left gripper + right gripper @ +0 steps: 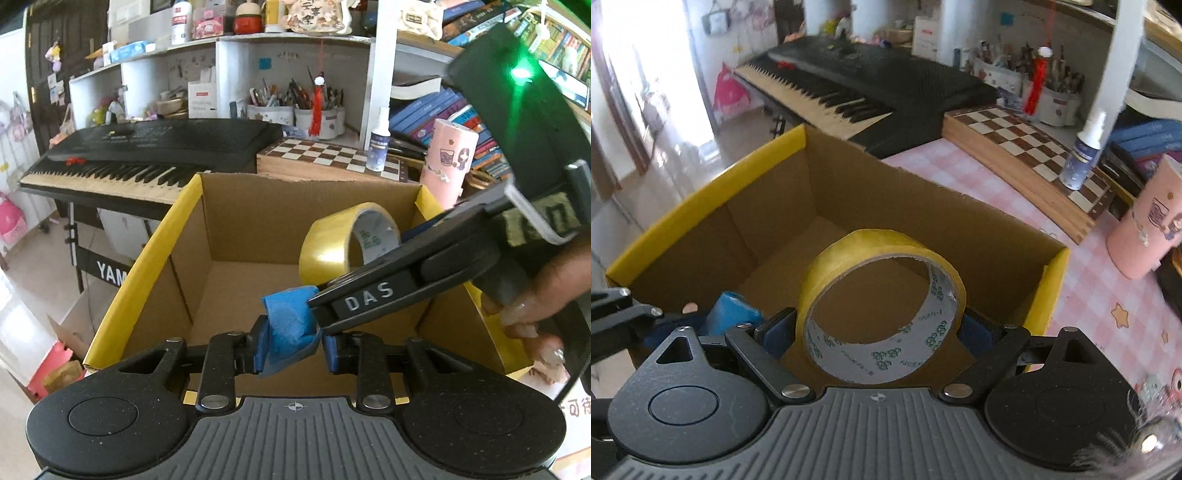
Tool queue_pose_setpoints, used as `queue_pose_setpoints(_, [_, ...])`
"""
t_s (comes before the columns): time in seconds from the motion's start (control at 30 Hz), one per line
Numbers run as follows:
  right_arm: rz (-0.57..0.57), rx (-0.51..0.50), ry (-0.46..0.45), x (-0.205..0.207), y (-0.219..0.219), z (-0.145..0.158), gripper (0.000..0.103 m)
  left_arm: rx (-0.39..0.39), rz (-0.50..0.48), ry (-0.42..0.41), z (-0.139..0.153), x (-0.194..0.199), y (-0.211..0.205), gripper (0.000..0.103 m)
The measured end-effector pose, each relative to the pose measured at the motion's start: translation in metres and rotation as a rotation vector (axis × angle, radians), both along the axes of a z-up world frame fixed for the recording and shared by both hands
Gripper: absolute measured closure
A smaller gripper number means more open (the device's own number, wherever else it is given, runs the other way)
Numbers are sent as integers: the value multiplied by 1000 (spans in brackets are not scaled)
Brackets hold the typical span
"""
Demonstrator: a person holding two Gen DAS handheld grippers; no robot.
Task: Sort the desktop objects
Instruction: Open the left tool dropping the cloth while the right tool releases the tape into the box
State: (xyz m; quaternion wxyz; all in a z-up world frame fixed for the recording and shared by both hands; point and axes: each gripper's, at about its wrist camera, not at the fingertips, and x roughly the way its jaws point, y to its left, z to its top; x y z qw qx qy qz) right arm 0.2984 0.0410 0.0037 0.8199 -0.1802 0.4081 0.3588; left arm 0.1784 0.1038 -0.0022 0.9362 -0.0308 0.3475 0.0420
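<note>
My left gripper (291,345) is shut on a crumpled blue object (290,325), held above the open cardboard box (207,221) with yellow flaps. My right gripper (882,332) is shut on a roll of yellow tape (882,306), held upright over the same box (849,192). In the left wrist view the right gripper (369,295) comes in from the right with the tape roll (347,240), just above and touching the blue object. The blue object (733,314) shows at the lower left of the right wrist view. The box floor that shows is bare.
A black keyboard (147,147) stands behind the box. A chessboard (1027,147) with a spray bottle (1082,151) and a pink cup (1148,229) lie to the right on the pink checked tablecloth (1086,280). Shelves with books and pen pots are behind.
</note>
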Motion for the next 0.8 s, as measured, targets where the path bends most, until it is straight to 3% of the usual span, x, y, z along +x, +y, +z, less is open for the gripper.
queue_pose_setpoints(0.27, [-26, -14, -17, 5, 4, -3, 11, 37, -8, -47, 7, -11, -5, 53])
queue_pose_setpoints(0.5, [-89, 97, -73, -5, -12, 21, 11, 66, 3, -98, 19, -24, -3, 37])
queue_pose_setpoints(0.8, [-165, 243, -202, -51, -42, 59, 12, 58, 42, -162, 33, -49, 6, 32])
